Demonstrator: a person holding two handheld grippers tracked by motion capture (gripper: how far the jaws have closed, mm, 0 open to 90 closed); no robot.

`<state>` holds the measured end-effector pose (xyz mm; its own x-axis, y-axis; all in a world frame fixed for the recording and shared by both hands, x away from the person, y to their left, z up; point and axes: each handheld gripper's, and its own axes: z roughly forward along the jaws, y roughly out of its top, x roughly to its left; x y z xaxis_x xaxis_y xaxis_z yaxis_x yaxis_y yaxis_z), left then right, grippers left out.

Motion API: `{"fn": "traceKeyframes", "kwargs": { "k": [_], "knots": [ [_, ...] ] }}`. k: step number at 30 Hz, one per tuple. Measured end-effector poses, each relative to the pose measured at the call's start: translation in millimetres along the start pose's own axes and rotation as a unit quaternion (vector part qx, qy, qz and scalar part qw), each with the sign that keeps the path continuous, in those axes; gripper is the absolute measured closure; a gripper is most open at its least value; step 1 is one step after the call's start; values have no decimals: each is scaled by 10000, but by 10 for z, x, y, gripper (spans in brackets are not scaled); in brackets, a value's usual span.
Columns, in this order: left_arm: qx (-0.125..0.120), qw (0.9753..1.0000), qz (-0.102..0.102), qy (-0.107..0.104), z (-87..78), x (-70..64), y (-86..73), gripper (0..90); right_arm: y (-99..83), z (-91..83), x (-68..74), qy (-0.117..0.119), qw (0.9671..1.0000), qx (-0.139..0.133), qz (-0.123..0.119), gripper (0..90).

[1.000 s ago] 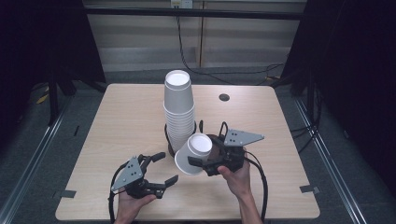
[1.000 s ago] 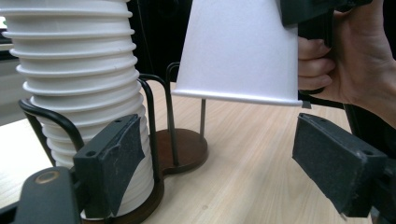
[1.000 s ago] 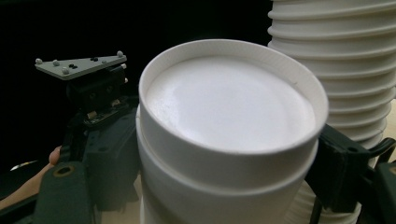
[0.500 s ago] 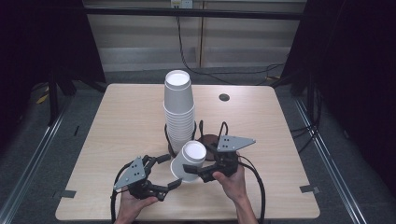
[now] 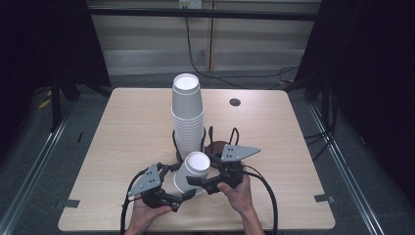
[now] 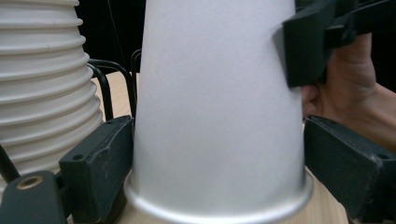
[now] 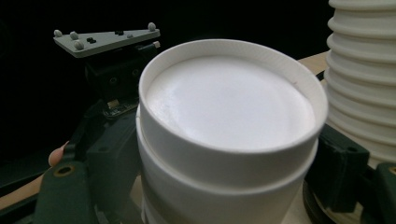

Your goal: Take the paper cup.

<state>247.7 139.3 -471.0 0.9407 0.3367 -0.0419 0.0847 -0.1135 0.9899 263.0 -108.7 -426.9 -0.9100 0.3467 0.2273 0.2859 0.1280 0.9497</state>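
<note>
High view: the inverted paper cups [image 5: 192, 171] tilt base-up toward one o'clock. The right gripper [image 5: 199, 182] pinches them near the base. The left gripper [image 5: 185, 197], jaws spread astride the rim, sits at seven o'clock.

White paper cup [image 5: 193, 170] inverted, base uppermost, tilted; a second cup nested inside; near worktop's front edge.
</note>
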Motion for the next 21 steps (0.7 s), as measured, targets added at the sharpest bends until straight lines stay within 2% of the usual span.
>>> {"fn": "traceKeyframes", "kwargs": {
  "k": [3, 9, 12, 16, 21],
  "knots": [
    [5, 10000, -9, -81, 18, 4, -5, 101, -13, 30, 3, 28, 10000, 13, 16, 212],
    [-33, 10000, -22, -84, 53, 1, -13, 100, -35, 52, 5, 106, 9999, -23, 63, 212],
    [37, 9999, -35, -114, 74, 1, -24, 107, -66, 57, -3, 120, 9999, -51, 93, 212],
    [-98, 9998, -114, -101, 92, -2, -42, 120, -86, 60, 0, 117, 9998, -87, 118, 212],
    [-89, 9998, -141, -124, 97, -2, -31, 138, -79, 47, 0, 90, 9998, -128, 99, 211]
  ]
}}
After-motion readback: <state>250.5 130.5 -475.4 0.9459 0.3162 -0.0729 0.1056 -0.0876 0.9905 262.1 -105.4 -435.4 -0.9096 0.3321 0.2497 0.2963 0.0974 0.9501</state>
